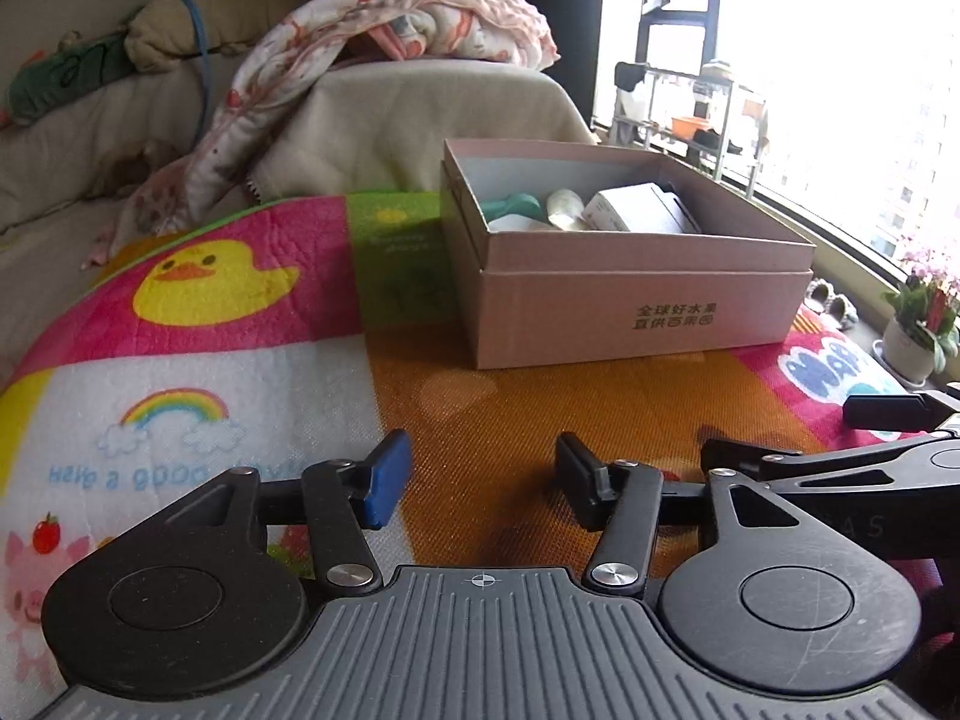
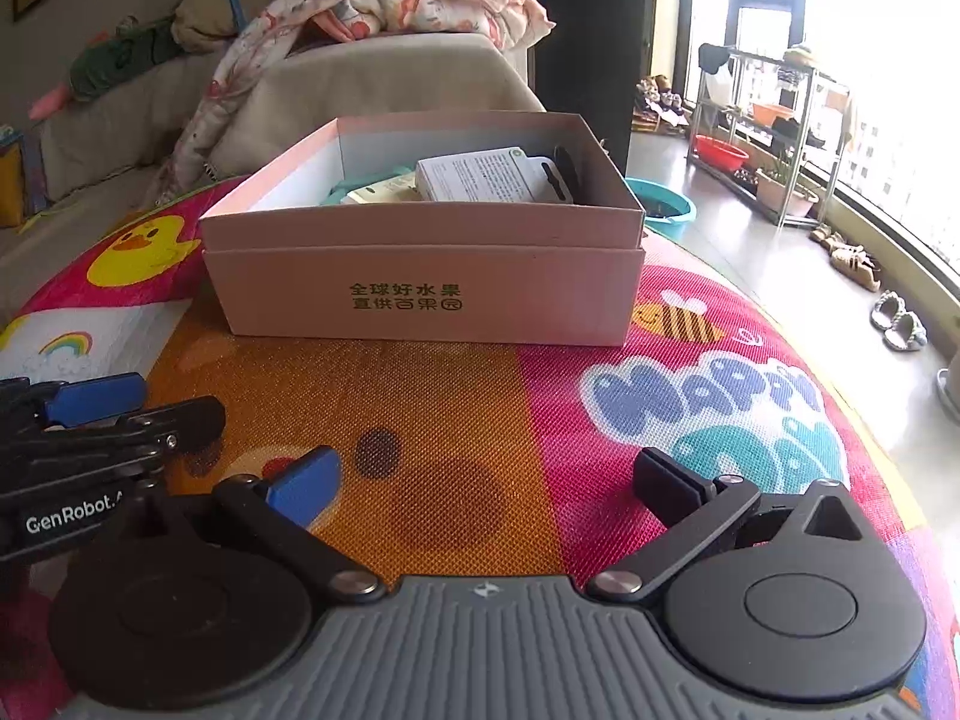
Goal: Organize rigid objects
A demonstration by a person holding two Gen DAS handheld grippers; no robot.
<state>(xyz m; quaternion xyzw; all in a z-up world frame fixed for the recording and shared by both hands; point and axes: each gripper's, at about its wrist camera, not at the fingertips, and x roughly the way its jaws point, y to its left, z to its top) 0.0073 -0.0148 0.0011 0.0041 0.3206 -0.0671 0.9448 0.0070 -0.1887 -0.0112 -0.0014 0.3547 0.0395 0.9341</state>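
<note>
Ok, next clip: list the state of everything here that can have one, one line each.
Left gripper: open, nothing between its fingers.
Right gripper: open wide, holding nothing.
Cardboard box: open, no lid on, upright on the play mat.
White carton: inside the box, lying down.
Teal item: inside the box, partly hidden.
Blanket: crumpled, draped over the sofa arm.

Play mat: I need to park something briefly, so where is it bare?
The orange patch between the pink box and both open grippers, left and right, is bare. So is the duck panel beside it. The box's inside is crowded.
</note>
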